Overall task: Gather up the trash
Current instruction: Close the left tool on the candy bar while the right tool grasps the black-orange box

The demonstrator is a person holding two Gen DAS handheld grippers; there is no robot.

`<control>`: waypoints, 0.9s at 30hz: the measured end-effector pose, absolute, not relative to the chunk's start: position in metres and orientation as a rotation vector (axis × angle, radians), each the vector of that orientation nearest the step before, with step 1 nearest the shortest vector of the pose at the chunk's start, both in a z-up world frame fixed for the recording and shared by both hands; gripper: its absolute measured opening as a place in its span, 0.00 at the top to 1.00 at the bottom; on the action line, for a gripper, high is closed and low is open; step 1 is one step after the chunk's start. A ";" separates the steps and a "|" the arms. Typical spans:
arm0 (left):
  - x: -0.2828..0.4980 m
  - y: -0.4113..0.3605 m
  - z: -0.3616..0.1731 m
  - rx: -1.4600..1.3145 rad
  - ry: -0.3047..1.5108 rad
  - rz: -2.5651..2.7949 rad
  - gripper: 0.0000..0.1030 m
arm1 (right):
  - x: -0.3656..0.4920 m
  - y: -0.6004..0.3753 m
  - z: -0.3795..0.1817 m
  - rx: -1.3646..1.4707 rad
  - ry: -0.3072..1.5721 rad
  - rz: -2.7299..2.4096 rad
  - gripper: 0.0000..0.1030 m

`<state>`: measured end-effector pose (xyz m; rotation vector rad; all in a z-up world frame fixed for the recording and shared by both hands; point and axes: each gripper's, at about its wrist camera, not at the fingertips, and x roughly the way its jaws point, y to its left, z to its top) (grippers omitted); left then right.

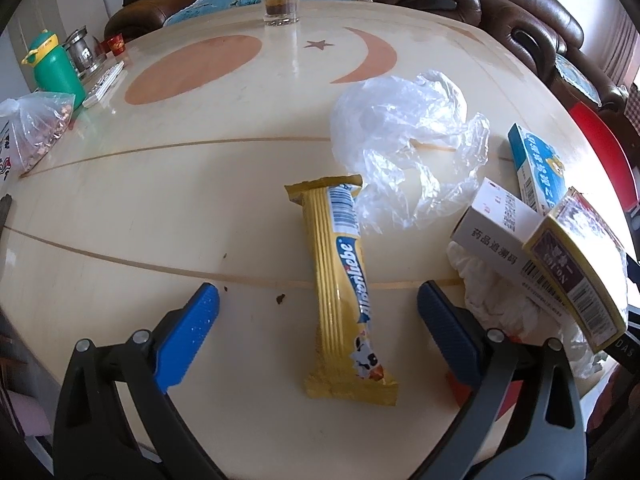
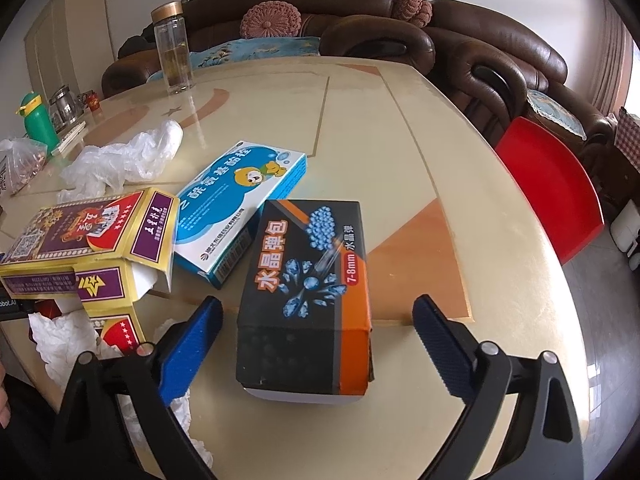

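Left claw (image 1: 318,304) is hanging wide open, empty, straddling the light, crinkly yellow wrapper (image 1: 344,280) at 12 o'clock: pinch mid-length. Right claw (image 2: 318,316) is gaping empty around the stiff black box (image 2: 308,292).

Left tool (image 1: 318,304): black curved arms, blue ribbed fingers (image 1: 192,330), silver round screws showing at joints, orange bit peeking under right finger. Right tool (image 2: 318,316): same black frame, blue textured fingers (image 2: 442,346), silver screw heads catching light on each arm.
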<state>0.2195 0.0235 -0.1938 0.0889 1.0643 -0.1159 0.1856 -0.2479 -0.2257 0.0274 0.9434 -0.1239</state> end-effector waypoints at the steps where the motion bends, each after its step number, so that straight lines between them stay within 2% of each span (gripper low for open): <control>1: 0.219 0.022 -0.193 0.092 1.064 -0.121 0.11 | 0.185 -0.248 -0.225 0.029 0.940 -0.127 0.13; 2: 0.217 0.020 -0.192 0.095 1.063 -0.128 0.14 | 0.185 -0.249 -0.225 0.029 0.937 -0.131 0.16; 4: 0.213 0.015 -0.189 0.112 1.055 -0.150 0.28 | 0.184 -0.251 -0.225 0.030 0.930 -0.136 0.20; 6: 0.211 0.011 -0.187 0.117 1.049 -0.163 0.34 | 0.183 -0.251 -0.223 0.030 0.925 -0.138 0.26; 8: 0.210 0.010 -0.187 0.118 1.050 -0.166 0.36 | 0.181 -0.251 -0.221 0.028 0.917 -0.135 0.44; 9: 0.210 0.010 -0.187 0.116 1.050 -0.165 0.37 | 0.181 -0.250 -0.220 0.026 0.915 -0.129 0.50; 11: 0.209 0.011 -0.186 0.110 1.048 -0.158 0.42 | 0.181 -0.249 -0.220 0.020 0.914 -0.129 0.49; 15: 0.209 0.012 -0.186 0.110 1.045 -0.160 0.44 | 0.182 -0.247 -0.219 0.028 0.916 -0.126 0.50; 17: 0.209 0.013 -0.184 0.111 1.044 -0.156 0.56 | 0.182 -0.248 -0.218 0.032 0.916 -0.127 0.50; 19: 0.209 0.016 -0.183 0.104 1.044 -0.153 0.73 | 0.182 -0.249 -0.219 0.033 0.918 -0.128 0.50; 20: 0.210 0.018 -0.183 0.103 1.044 -0.142 0.77 | 0.182 -0.249 -0.218 0.039 0.918 -0.128 0.50; 27: 0.210 0.025 -0.182 0.072 1.053 -0.160 0.81 | 0.183 -0.256 -0.219 0.067 0.911 -0.137 0.50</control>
